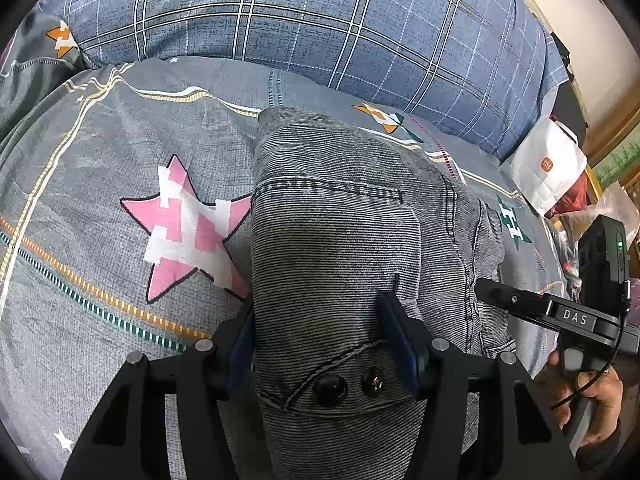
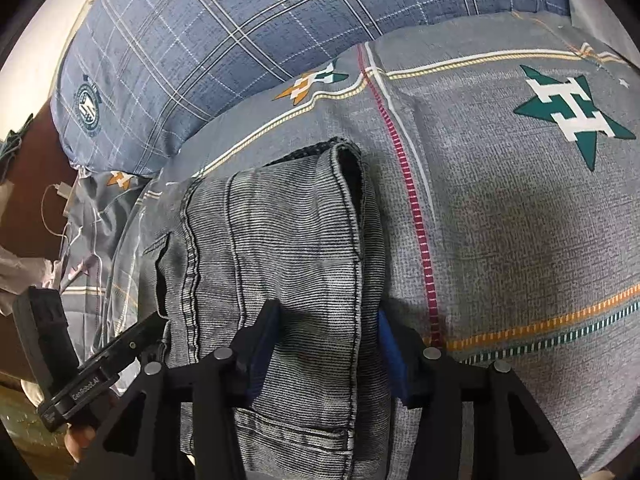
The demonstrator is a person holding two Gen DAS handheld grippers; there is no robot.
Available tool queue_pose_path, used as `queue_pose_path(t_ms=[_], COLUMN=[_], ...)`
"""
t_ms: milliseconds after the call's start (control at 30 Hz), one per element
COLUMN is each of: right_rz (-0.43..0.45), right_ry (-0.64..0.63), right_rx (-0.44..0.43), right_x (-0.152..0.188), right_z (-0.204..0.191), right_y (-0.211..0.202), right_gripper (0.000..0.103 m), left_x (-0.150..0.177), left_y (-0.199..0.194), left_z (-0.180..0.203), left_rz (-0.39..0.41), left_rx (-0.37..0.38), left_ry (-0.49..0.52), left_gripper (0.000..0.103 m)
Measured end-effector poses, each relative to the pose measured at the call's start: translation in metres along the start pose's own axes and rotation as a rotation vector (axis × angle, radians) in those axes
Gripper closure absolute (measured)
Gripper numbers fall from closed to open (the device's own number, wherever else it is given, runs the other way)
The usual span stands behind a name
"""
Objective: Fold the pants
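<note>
Denim fills my view: my left gripper (image 1: 320,340) and right gripper (image 2: 326,344) each have jaws pinching the folded pants (image 1: 340,240) on the bed (image 1: 80,200). Risk, I reckon: 2 uneven grips could skew the stacked layers. Plaid pillow (image 1: 320,28) lies beyond, white bag (image 1: 548,164) bedside.

A bed (image 1: 100,208) wears grey star-printed bedding. A blue plaid pillow (image 1: 320,24) lies behind. A pale wall (image 1: 568,12) rises beyond.
</note>
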State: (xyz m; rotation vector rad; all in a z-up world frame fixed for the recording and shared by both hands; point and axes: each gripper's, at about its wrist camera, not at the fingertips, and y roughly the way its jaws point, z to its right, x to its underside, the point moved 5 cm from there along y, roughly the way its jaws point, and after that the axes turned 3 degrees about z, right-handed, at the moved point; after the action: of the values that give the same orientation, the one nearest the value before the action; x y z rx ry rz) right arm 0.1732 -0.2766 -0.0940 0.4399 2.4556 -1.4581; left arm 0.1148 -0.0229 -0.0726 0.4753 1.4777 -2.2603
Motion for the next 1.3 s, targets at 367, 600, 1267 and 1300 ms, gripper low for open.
queue_pose_path(t_ms=[367,600,1267,1300], right_rz=[0.085,0.145,0.165,0.153], right_ry=[-0.055,-0.142,-0.228,-0.222], right_rx=[0.005,0.0,-0.073,-0.068], right_x=[0.005,0.007,-0.046,-0.045], right_z=[-0.022,-0.064,-0.155,-0.152], right_y=[-0.034,-0.066,-0.054,-0.046], right_gripper=[0.091,0.091,0.092,0.092], left_x=[-0.002,-0.012,-0.075,-0.072], left_y=[-0.021,-0.05,-0.089,-0.078], left_z=[0.012,0.024,-0.025,-0.031], left_rz=[0.048,0.118,0.224,0.203], left_rx=[-0.067,-0.051,-0.124,-0.127], left_ry=[0.093,0.131,0.124,0.116], left_gripper=[0.078,0.081,0.081,0.081])
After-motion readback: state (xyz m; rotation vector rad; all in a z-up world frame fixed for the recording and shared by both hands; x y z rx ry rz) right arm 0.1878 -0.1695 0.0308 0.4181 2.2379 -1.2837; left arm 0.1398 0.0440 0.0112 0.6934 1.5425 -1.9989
